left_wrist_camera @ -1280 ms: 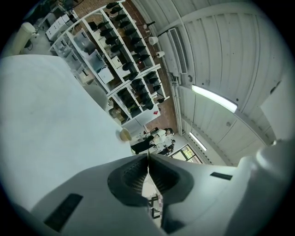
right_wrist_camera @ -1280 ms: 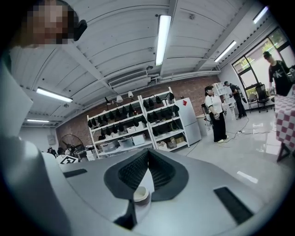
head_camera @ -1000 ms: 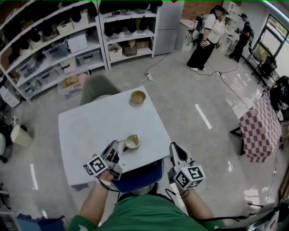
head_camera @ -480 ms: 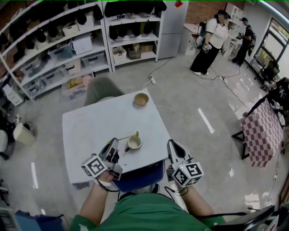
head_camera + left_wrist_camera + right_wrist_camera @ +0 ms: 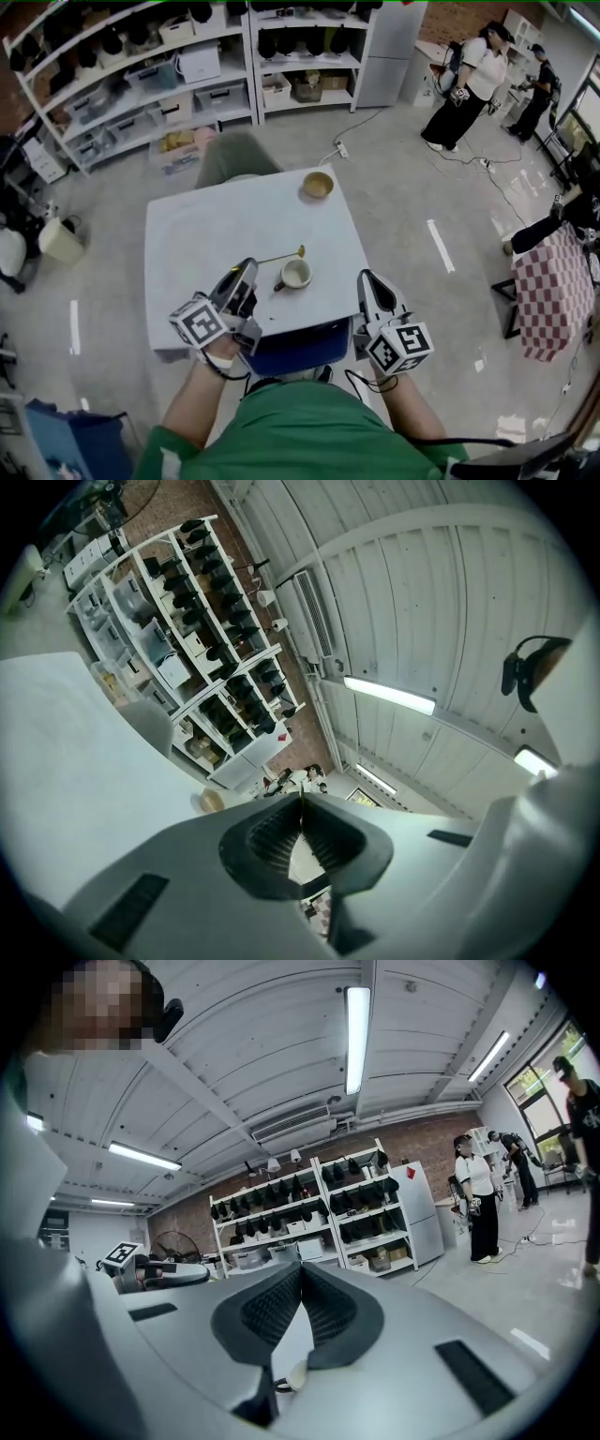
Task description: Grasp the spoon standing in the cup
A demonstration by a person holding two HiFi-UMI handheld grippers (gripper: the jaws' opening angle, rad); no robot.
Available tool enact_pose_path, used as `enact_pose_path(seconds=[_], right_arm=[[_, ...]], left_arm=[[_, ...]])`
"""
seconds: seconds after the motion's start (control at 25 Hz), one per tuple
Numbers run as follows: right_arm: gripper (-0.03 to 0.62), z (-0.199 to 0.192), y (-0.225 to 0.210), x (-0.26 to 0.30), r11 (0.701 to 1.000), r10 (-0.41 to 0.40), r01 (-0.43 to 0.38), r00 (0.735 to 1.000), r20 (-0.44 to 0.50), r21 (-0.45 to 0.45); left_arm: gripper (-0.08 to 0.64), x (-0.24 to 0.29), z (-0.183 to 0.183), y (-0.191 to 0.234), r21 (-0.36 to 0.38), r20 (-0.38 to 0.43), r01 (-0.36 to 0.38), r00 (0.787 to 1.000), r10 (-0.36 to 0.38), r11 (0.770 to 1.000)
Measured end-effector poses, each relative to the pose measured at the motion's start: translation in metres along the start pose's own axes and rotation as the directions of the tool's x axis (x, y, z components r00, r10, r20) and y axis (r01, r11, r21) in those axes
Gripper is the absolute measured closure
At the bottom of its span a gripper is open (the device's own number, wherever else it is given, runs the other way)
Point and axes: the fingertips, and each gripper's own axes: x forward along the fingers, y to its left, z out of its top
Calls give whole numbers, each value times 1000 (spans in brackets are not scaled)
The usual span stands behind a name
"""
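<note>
A white cup (image 5: 296,273) stands near the front edge of the white table (image 5: 206,234), its handle to the left. A thin gold spoon (image 5: 281,255) slants out past its rim toward the left. My left gripper (image 5: 247,273) is just left of the cup, over the table's front edge. It is shut with nothing in it, and its pads (image 5: 301,803) meet. My right gripper (image 5: 367,278) hangs off the table's right front corner, right of the cup. It is also shut and holds nothing, with its pads (image 5: 300,1274) closed together.
A tan bowl (image 5: 318,185) sits at the table's far edge and also shows as the bowl (image 5: 214,800) in the left gripper view. A blue seat (image 5: 291,352) is under the near edge and a grey chair (image 5: 234,155) is beyond the table. Shelves (image 5: 141,75), two standing people (image 5: 464,80) and a checked cloth (image 5: 548,291) ring the floor.
The head view has swung, so the table and cup sit higher and further right in the picture. Both grippers keep about the same place beside the cup and stay shut.
</note>
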Motion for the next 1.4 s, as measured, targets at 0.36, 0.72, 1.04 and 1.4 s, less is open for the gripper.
enact_pose_path(seconds=[0.36, 0.72, 1.04, 1.4], right_arm=[[569, 0, 17, 14, 999, 43, -43, 999, 1, -2], [569, 1, 18, 14, 999, 50, -50, 999, 7, -4], [569, -8, 14, 16, 999, 44, -44, 999, 4, 2], [569, -4, 14, 14, 999, 45, -45, 999, 11, 0]], left_arm=[[537, -14, 22, -3, 53, 21, 3, 1000, -4, 999], [537, -19, 34, -14, 94, 45, 10, 999, -14, 996], [537, -21, 35, -6, 101, 66, 5, 998, -11, 995], [537, -21, 40, -12, 98, 73, 8, 997, -15, 995]])
